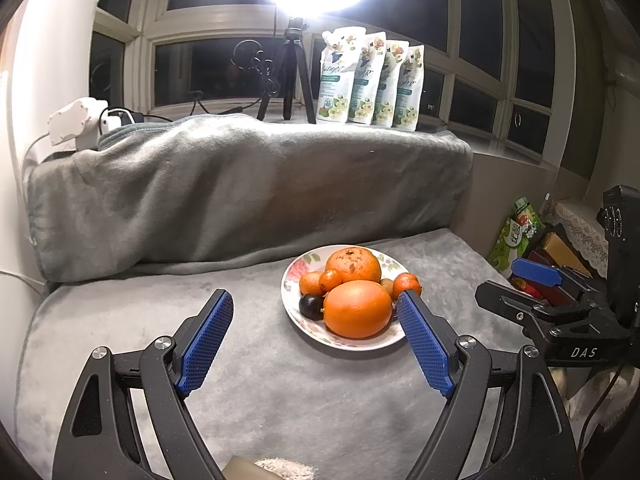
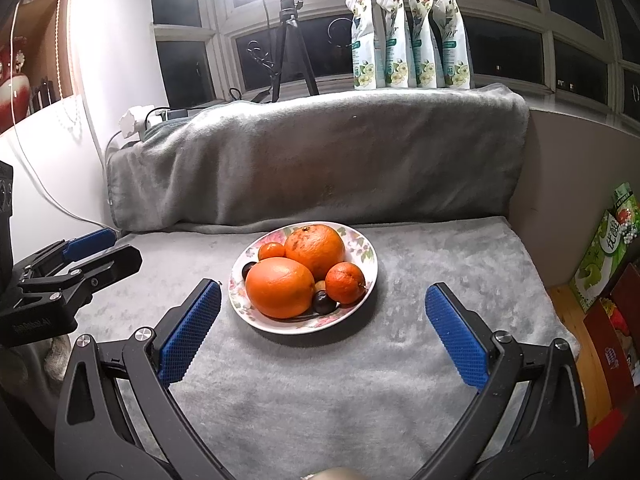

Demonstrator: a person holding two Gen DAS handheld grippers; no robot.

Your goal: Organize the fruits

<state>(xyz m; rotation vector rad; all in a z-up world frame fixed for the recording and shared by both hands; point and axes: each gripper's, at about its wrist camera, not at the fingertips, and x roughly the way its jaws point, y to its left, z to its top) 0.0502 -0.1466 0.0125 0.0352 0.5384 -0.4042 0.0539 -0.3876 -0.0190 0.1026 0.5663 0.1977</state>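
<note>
A flowered plate (image 1: 304, 326) (image 2: 362, 248) on the grey blanket holds two large oranges (image 1: 357, 309) (image 2: 280, 288), small mandarins (image 1: 407, 283) (image 2: 345, 282), dark plums (image 1: 311, 306) (image 2: 323, 302) and a brownish fruit half hidden among them. My left gripper (image 1: 316, 312) is open and empty, hovering just in front of the plate. My right gripper (image 2: 322, 304) is open and empty, a little nearer than the plate. Each gripper shows from the side in the other's view (image 1: 536, 276) (image 2: 90, 246).
A blanket-covered ledge (image 2: 320, 152) rises behind the plate. On the sill stand several white pouches (image 2: 408, 40), a tripod (image 2: 290, 48) under a bright lamp, and a power strip (image 1: 80, 120). Boxes and packets (image 2: 600, 264) sit off the right edge.
</note>
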